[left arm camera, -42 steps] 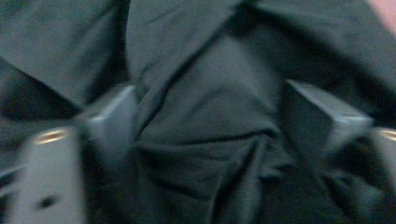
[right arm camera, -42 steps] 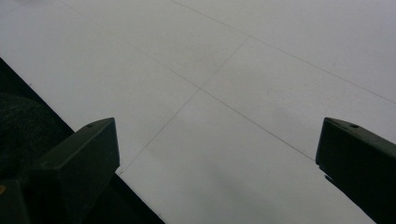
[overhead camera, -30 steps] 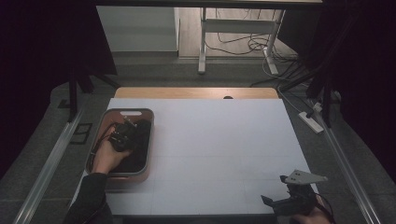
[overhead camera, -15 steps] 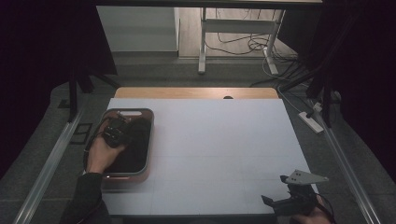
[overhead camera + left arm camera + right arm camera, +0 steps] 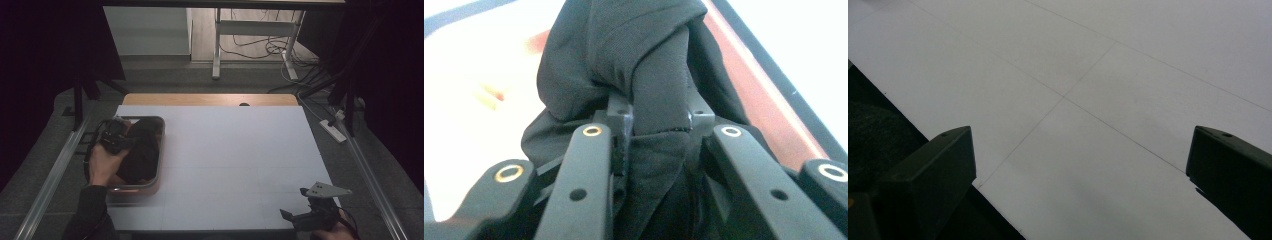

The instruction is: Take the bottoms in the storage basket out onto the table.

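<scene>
A black cloth [image 5: 142,156] lies bunched in a reddish-brown tray [image 5: 161,131] on the left of the white table. My left gripper [image 5: 129,142] is held over the tray's left side, tilted toward the cloth. In the left gripper view, the left gripper [image 5: 656,124] is shut on a raised fold of the black cloth [image 5: 649,60], with the tray rim [image 5: 769,100] behind it. My right gripper [image 5: 292,204] rests near the table's front right corner. In the right gripper view, the right gripper [image 5: 1078,165] stands wide open over bare table [image 5: 1108,70] with nothing between its jaws.
A metal rail [image 5: 55,175] runs along the table's left side and another rail [image 5: 372,180] along the right. A power strip [image 5: 334,129] lies off the far right edge. Desk legs and cables [image 5: 260,45] stand beyond the table.
My left gripper has shifted left and slightly away over the tray, drawing the black cloth with it. The right gripper has stayed where it was.
</scene>
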A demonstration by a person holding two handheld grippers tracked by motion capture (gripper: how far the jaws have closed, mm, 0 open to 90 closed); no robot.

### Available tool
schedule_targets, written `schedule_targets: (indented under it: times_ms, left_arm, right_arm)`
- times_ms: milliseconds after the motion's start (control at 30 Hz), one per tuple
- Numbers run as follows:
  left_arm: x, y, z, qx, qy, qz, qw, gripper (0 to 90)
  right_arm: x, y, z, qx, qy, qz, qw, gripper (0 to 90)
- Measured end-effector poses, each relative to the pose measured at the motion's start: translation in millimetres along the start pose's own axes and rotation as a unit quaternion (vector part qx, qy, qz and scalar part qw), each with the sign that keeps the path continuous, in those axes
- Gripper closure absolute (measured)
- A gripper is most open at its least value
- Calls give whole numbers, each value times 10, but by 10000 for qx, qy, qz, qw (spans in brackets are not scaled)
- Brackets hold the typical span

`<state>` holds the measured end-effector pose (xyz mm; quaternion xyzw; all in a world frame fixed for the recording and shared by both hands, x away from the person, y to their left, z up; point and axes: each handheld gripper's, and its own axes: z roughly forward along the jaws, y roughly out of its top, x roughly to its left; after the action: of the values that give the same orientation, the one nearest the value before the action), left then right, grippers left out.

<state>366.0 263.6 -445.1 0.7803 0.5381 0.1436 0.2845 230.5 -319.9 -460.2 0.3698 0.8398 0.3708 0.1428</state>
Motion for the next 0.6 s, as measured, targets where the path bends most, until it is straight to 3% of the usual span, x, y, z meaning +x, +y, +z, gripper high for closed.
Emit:
schedule_targets:
  times_ms: [300,600]
  left_arm:
    - [7,17,-168,-215,-51,-6,9998,722]
    - [-19,91,-330,-356,-420,-24,9985,722]
  right_arm:
    - [-3,1,1,1,-3,12,10000,1]
    - [-13,-2,-4,-27,-5,67,10000,0]
